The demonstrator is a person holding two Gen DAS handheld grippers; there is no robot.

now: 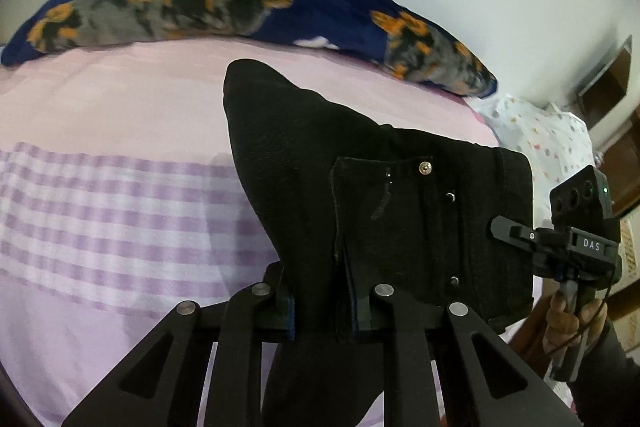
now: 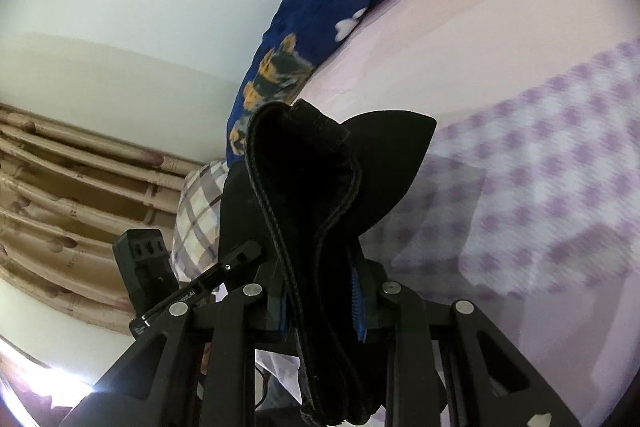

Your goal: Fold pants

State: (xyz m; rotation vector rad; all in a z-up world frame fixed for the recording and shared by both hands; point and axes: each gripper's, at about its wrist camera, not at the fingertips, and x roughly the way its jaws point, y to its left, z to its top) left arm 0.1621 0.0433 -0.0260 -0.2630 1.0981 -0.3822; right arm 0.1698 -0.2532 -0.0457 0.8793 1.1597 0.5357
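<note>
The black pants hang lifted above the bed, waist end towards me, with a metal button showing. My left gripper is shut on the fabric near the fly. At the right, a hand holds my right gripper, which pinches the waistband's right edge. In the right wrist view the folded waistband of the pants runs up between the pads of the right gripper, which is shut on it. The left gripper reaches into the cloth from the left.
The bed has a pink sheet with a lilac checked band. A dark blue blanket with orange and grey dog prints lies along the white wall. Dotted white bedding, a checked pillow and beige curtains flank it.
</note>
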